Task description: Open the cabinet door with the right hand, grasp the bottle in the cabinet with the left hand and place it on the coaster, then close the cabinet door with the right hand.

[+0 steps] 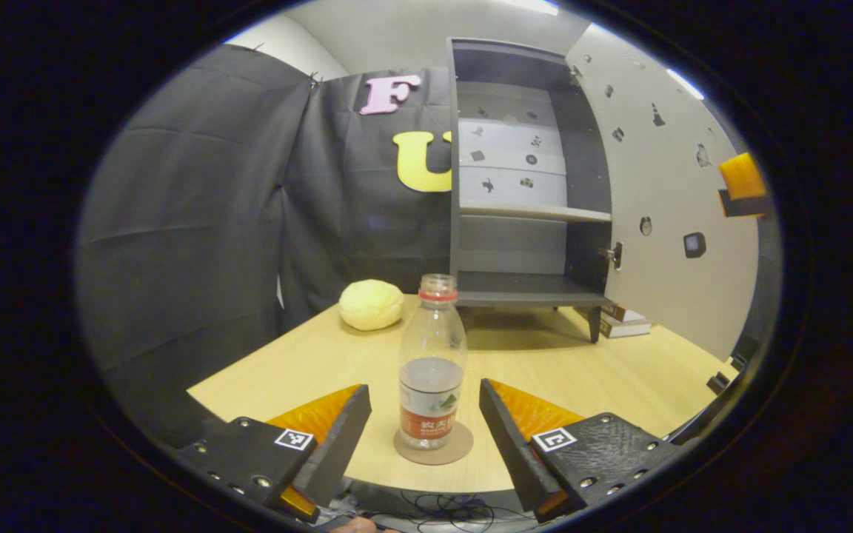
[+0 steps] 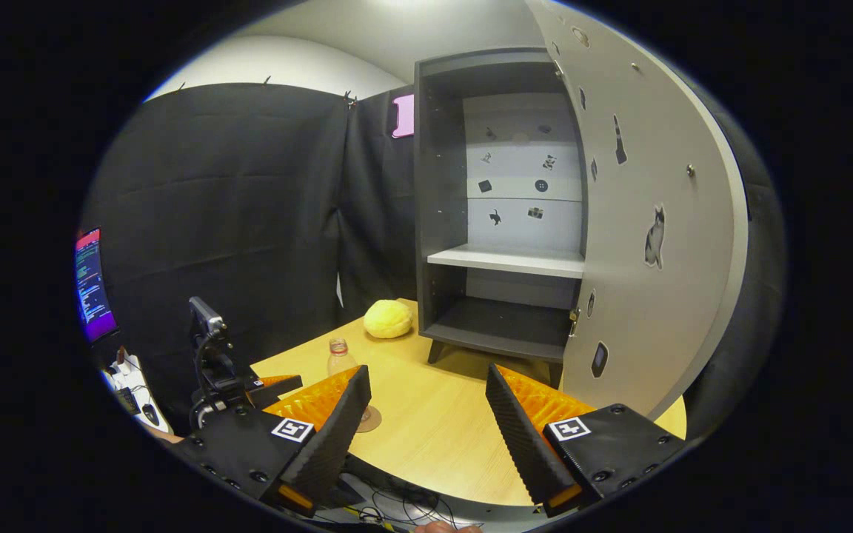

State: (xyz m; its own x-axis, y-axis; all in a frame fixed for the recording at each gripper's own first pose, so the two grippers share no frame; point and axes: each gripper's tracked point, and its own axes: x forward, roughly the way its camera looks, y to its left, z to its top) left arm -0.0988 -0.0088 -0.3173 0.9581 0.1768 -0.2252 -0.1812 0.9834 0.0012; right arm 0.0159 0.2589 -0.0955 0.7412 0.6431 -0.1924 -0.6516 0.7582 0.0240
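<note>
Left gripper (image 1: 424, 426) hovering low over the light wooden tabletop (image 1: 619, 377), jaws spread wide, one finger on each side of the clear plastic bottle with the red-and-white label (image 1: 432, 363) and clear of it, gaps visible on both sides. Bottle upright, uncapped with a red neck ring, partly filled with water, standing on the round brown cardboard coaster (image 1: 434, 450). Behind it, a pale yellow rounded lump (image 1: 371, 304) on the table near the black cloth wall. Farther back, the dark grey cabinet (image 1: 526, 185) with its light grey door (image 1: 663, 222) swung fully open to the right; lower shelf bare, back panel dotted with small dark stickers. A couple of books (image 1: 623, 322) stacked beneath the cabinet's right side.

Right gripper (image 2: 426, 426) also with jaws wide apart, holding nothing, touching nothing, poised above the table edge just beside the open door (image 2: 649, 222). In the right gripper view, bottle (image 2: 339, 359) seen small behind the gripper's own left finger, coaster edge (image 2: 372, 422) peeking out below. Left gripper (image 2: 267, 382) visible near the bottle, camera mount above it. Glowing monitor (image 2: 93, 285) at far left.
</note>
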